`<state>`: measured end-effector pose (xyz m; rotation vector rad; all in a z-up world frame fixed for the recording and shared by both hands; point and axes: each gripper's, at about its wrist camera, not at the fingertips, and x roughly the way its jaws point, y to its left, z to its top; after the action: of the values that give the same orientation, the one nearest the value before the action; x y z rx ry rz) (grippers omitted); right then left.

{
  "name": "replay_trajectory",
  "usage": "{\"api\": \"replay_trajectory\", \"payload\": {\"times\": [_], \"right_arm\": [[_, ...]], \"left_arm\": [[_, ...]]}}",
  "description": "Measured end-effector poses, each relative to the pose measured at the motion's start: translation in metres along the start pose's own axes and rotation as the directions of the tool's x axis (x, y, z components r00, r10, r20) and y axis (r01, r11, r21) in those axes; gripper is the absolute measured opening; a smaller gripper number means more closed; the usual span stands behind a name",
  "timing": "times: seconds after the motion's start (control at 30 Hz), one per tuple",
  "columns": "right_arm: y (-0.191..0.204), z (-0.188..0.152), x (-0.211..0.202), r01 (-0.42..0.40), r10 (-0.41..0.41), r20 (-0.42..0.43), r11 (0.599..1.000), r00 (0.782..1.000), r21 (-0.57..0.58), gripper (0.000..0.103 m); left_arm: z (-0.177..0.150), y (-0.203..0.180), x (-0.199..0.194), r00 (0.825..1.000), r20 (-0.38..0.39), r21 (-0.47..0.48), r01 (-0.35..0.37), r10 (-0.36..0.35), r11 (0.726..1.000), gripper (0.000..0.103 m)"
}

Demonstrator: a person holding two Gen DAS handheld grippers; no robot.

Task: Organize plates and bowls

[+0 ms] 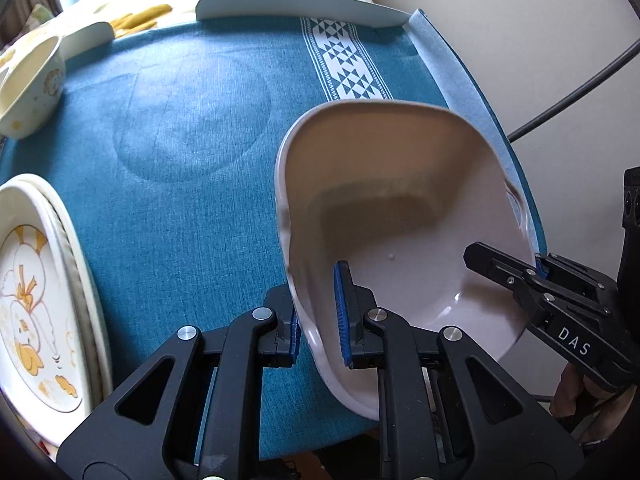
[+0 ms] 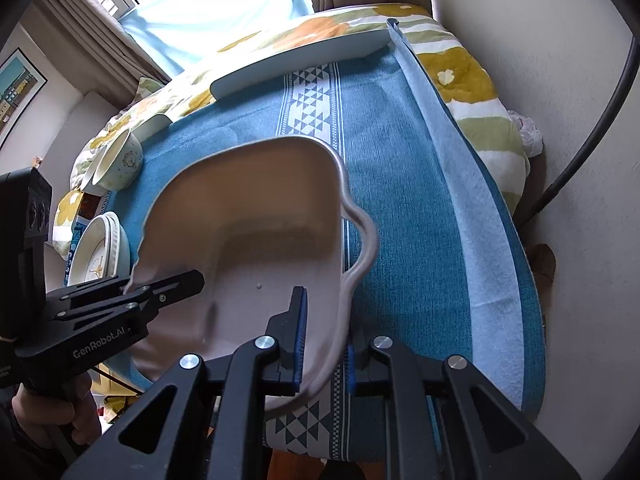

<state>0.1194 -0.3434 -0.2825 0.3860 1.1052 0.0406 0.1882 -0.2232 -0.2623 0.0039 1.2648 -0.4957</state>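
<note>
A pale pink rectangular baking dish with wavy handles is held over the blue tablecloth. My left gripper is shut on its left rim. My right gripper clamps its right rim. In the right wrist view the dish fills the centre, my right gripper is shut on its near rim, and my left gripper grips the far left rim. A stack of cream plates with duck pictures lies at the left; it also shows in the right wrist view.
A small cream bowl sits at the far left, also in the right wrist view. A long white plate lies at the back edge. A flowered quilt and a wall border the table.
</note>
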Motion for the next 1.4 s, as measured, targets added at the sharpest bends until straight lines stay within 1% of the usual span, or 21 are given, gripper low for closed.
{"api": "replay_trajectory", "payload": {"times": [0.2, 0.27, 0.3, 0.33, 0.37, 0.4, 0.43, 0.57, 0.73, 0.87, 0.97, 1.03, 1.13, 1.27, 1.3, 1.33, 1.37, 1.4], "right_arm": [[-0.004, -0.002, 0.004, -0.017, 0.017, 0.001, 0.999, 1.0, 0.028, 0.015], [-0.005, -0.003, 0.004, -0.023, 0.023, -0.002, 0.999, 1.0, 0.048, 0.015], [-0.006, -0.003, 0.005, -0.027, 0.027, -0.001, 0.998, 1.0, 0.06, 0.017], [-0.008, -0.002, 0.005, -0.028, 0.028, 0.003, 0.997, 1.0, 0.07, 0.022], [-0.01, -0.002, 0.005, -0.027, 0.026, 0.008, 0.997, 1.0, 0.078, 0.043], [-0.011, -0.002, 0.004, -0.028, 0.027, 0.015, 0.996, 1.0, 0.084, 0.064], [-0.013, -0.002, 0.003, -0.034, 0.032, 0.022, 0.995, 0.999, 0.093, 0.067], [-0.019, -0.002, -0.001, -0.049, 0.045, 0.033, 0.99, 0.998, 0.13, 0.067], [-0.016, -0.001, -0.018, -0.043, 0.035, 0.063, 0.99, 0.997, 0.131, 0.067], [-0.006, 0.0, -0.044, -0.022, 0.012, 0.091, 0.995, 0.996, 0.102, 0.067], [0.01, 0.005, -0.072, -0.021, 0.014, 0.126, 0.998, 0.992, 0.061, 0.067], [0.024, 0.011, -0.091, -0.041, 0.037, 0.156, 0.999, 0.987, 0.023, 0.067], [0.053, 0.024, -0.117, -0.07, 0.081, 0.204, 0.996, 0.976, -0.062, 0.067], [0.101, 0.044, -0.134, -0.112, 0.152, 0.24, 0.978, 0.959, -0.174, 0.067], [0.112, 0.048, -0.136, -0.119, 0.166, 0.245, 0.973, 0.955, -0.197, 0.067], [0.126, 0.054, -0.136, -0.126, 0.18, 0.249, 0.967, 0.952, -0.221, 0.068], [0.139, 0.059, -0.135, -0.137, 0.198, 0.251, 0.961, 0.948, -0.239, 0.073], [0.15, 0.065, -0.132, -0.157, 0.22, 0.249, 0.955, 0.943, -0.251, 0.089]], "left_arm": [[-0.003, -0.004, 0.003, 0.999, 0.028, 0.04, -0.044, 0.043, 0.998, 0.013], [-0.001, -0.005, 0.004, 0.997, 0.027, 0.053, -0.069, 0.068, 0.996, 0.024], [0.0, -0.006, 0.006, 0.996, 0.029, 0.058, -0.086, 0.085, 0.995, 0.046], [0.002, -0.007, 0.007, 0.994, 0.037, 0.062, -0.108, 0.106, 0.992, 0.074], [0.002, -0.007, 0.006, 0.991, 0.053, 0.068, -0.13, 0.126, 0.989, 0.083], [0.001, -0.008, 0.003, 0.988, 0.077, 0.071, -0.141, 0.135, 0.988, 0.087], [0.002, -0.008, 0.001, 0.987, 0.09, 0.075, -0.141, 0.134, 0.987, 0.087], [0.003, -0.006, -0.002, 0.988, 0.078, 0.081, -0.142, 0.136, 0.987, 0.087], [-0.001, -0.003, -0.021, 0.985, 0.096, 0.072, -0.149, 0.141, 0.986, 0.087], [-0.008, -0.001, -0.051, 0.98, 0.125, 0.055, -0.16, 0.153, 0.985, 0.087], [-0.017, 0.004, -0.089, 0.972, 0.175, 0.03, -0.162, 0.155, 0.986, 0.087], [-0.024, 0.009, -0.118, 0.961, 0.221, 0.01, -0.173, 0.167, 0.985, 0.087], [-0.033, 0.021, -0.16, 0.938, 0.289, -0.029, -0.192, 0.192, 0.981, 0.087], [-0.032, 0.053, -0.211, 0.9, 0.368, -0.105, -0.211, 0.235, 0.972, 0.087], [-0.03, 0.064, -0.222, 0.89, 0.384, -0.127, -0.214, 0.247, 0.968, 0.091], [-0.026, 0.075, -0.231, 0.88, 0.396, -0.151, -0.219, 0.262, 0.964, 0.099], [-0.023, 0.088, -0.24, 0.868, 0.409, -0.178, -0.226, 0.281, 0.958, 0.102], [-0.02, 0.101, -0.247, 0.859, 0.421, -0.199, -0.227, 0.293, 0.953, 0.103]]}}
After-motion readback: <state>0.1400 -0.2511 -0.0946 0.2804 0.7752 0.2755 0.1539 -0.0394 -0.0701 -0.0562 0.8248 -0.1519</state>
